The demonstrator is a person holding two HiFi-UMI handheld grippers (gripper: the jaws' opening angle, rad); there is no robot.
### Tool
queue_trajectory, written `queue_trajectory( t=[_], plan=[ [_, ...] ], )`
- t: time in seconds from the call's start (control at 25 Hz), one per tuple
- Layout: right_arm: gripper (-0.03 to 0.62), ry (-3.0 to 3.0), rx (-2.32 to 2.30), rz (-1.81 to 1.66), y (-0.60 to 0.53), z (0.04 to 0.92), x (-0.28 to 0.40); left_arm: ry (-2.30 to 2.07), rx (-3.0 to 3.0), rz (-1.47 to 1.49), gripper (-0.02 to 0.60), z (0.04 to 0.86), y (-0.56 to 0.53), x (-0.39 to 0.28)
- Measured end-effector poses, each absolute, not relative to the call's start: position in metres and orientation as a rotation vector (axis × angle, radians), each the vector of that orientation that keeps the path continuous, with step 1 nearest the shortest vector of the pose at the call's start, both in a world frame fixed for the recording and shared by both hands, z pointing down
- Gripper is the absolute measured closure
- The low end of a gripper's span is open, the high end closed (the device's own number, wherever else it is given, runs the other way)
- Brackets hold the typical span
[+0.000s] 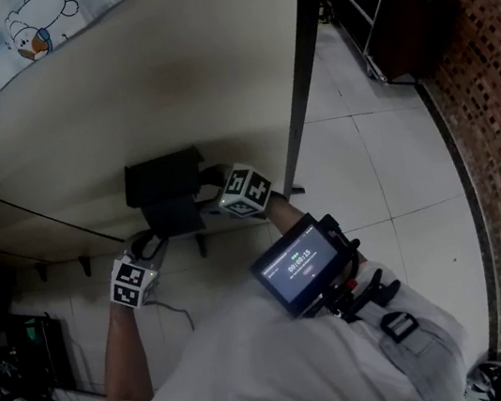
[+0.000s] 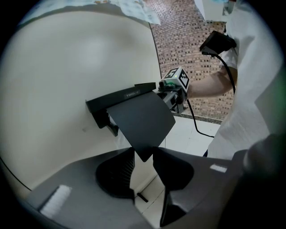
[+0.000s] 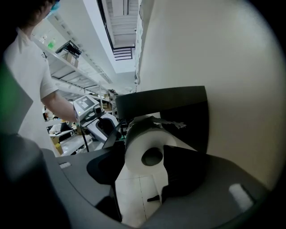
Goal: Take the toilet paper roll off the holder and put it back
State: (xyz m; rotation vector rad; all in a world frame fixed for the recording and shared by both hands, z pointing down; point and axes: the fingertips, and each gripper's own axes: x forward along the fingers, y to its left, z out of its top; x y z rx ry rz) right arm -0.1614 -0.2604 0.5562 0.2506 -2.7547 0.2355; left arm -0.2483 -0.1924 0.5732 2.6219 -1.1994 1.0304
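Left hand-held gripper [image 2: 142,154] pinches the holder [image 2: 117,99] by the corner of its raised flap [image 2: 140,118]. Right hand-held gripper [image 3: 143,151] clamps the toilet paper roll [image 3: 135,147] under the holder's top.

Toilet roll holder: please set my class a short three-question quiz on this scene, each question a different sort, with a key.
1. True or false: the roll stands between the jaws of the left hand-held gripper.
2. What is the left hand-held gripper shut on? A. a brush B. the flap of the holder C. nothing
3. Fill in: the holder is fixed to the ___.
Key: 1 false, it stands between the jaws of the right hand-held gripper; 2 B; 3 wall.
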Motion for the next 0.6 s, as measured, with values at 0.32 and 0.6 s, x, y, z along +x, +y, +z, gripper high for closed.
queue_trajectory(
  t=[0.32, 0.6],
  plan=[
    [0.306, -2.766, 0.244, 0.239, -0.2621, 0.5574, -0.1685, -1.193, 2.621, 1.040, 0.451, 0.5734, -0.1924, -0.2501],
    [0.306, -2.766, 0.250, 0.240, -0.2620, 0.5574, -0.1689, -1.194, 2.622, 1.042, 0.452, 0.5719, -0.1930, -0.2493]
  ],
)
